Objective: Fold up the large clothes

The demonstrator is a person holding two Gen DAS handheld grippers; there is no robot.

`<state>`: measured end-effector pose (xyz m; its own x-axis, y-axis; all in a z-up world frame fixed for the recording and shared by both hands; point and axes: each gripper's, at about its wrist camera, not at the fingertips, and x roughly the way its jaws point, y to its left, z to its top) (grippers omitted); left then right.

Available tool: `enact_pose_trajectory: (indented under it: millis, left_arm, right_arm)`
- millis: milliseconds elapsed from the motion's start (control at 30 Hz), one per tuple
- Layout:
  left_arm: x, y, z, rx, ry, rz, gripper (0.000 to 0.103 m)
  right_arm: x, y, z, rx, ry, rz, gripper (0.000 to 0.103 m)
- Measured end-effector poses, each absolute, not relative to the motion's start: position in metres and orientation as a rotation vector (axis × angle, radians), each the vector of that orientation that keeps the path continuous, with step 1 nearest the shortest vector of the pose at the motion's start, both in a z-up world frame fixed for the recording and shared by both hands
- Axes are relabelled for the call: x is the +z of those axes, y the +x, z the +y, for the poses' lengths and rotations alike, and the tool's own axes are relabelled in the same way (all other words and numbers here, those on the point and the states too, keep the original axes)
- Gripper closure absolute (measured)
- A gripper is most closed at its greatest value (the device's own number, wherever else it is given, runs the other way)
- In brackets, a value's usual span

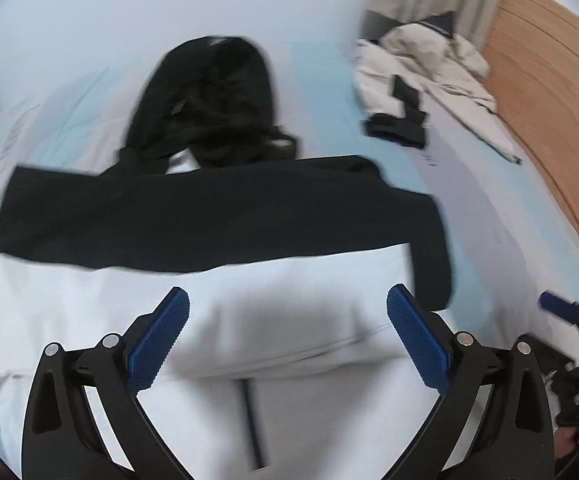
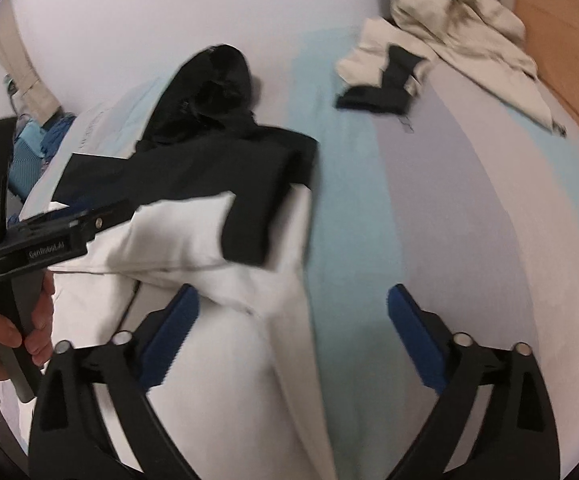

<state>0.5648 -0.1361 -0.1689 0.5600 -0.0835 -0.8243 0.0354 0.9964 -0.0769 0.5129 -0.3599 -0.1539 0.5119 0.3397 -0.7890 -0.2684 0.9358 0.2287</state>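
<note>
A black and white hooded jacket (image 1: 217, 216) lies folded on the bed, black upper part and hood (image 1: 213, 92) far, white lower part (image 1: 193, 300) near. My left gripper (image 1: 287, 304) is open and empty, just above the white part. In the right wrist view the same jacket (image 2: 217, 232) lies left of centre. My right gripper (image 2: 293, 300) is open and empty over the jacket's right edge and the sheet. The left gripper (image 2: 69, 220), held by a hand, shows at the left; the right gripper (image 1: 561, 308) shows at the left view's right edge.
The bed has a pale blue and lilac striped sheet (image 2: 429, 200). A beige and black garment (image 1: 421, 80) lies crumpled at the far right, also seen in the right wrist view (image 2: 441, 48). A wooden headboard (image 1: 549, 92) runs along the right. Blue items (image 2: 33, 152) lie off the bed's left side.
</note>
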Motion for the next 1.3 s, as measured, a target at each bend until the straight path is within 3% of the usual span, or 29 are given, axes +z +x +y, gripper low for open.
enact_pose_trajectory:
  millis: [800,1300]
  left_arm:
    - [-0.118,0.564,0.034,-0.037,-0.017,0.984,0.006]
    - [-0.102,0.642,0.052,-0.121,0.089,0.933,0.006]
  right_arm:
    - [-0.050,0.544,-0.206,0.333,-0.140,0.857,0.008]
    - [-0.034,0.620,-0.181,0.359,-0.169,0.755,0.008]
